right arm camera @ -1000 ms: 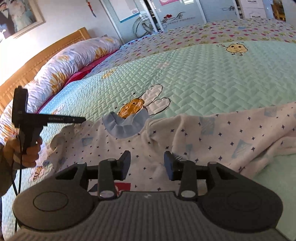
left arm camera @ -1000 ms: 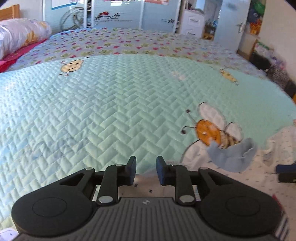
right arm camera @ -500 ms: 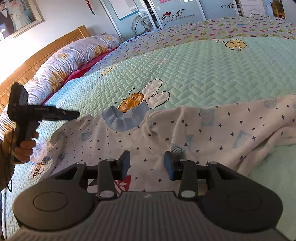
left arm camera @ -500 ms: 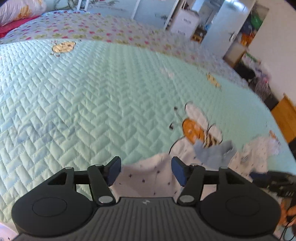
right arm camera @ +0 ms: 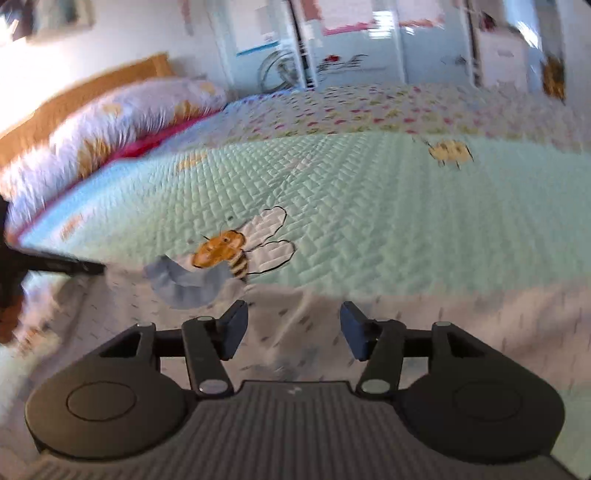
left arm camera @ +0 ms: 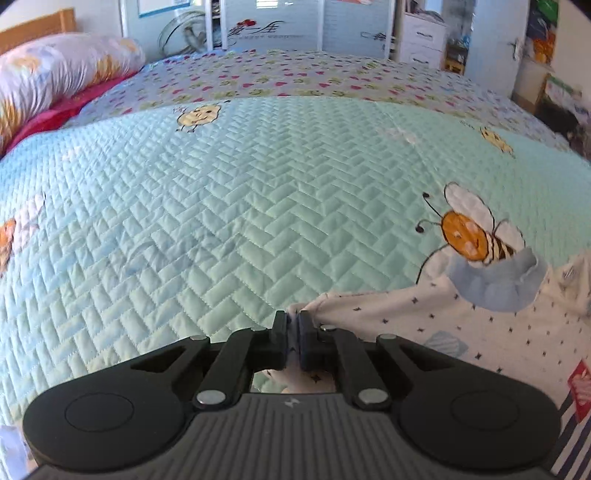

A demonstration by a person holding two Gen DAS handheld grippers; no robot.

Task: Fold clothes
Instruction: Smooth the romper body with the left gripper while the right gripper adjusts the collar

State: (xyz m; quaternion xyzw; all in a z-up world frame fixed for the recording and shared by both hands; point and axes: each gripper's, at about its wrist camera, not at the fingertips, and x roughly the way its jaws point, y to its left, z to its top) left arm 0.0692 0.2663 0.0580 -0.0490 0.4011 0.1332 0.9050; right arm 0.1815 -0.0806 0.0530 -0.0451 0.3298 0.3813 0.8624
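Note:
A white child's top [left arm camera: 461, 325] with small dark stars and a blue ruffled collar [left arm camera: 495, 280] lies spread on the mint quilt [left arm camera: 240, 206]. My left gripper [left arm camera: 292, 321] is shut on a bunched edge of the top at its left side, and the cloth pulls taut toward the collar. In the blurred right wrist view, the same top [right arm camera: 295, 321] lies under my right gripper [right arm camera: 293, 325], whose jaws are opening with only flat cloth below them. The collar [right arm camera: 184, 284] sits left of it. The left tool [right arm camera: 55, 264] shows as a dark bar at the far left.
The quilt with bee pictures [left arm camera: 469, 236] covers a wide bed. Floral pillows [left arm camera: 55, 70] and a wooden headboard [right arm camera: 74, 96] run along the left. Cabinets and a door [left arm camera: 417, 33] stand beyond the bed's far edge.
My left gripper closed from wide open onto the top's edge and swung back toward the headboard side. My right gripper's jaws spread wider and the view tilted up and blurred.

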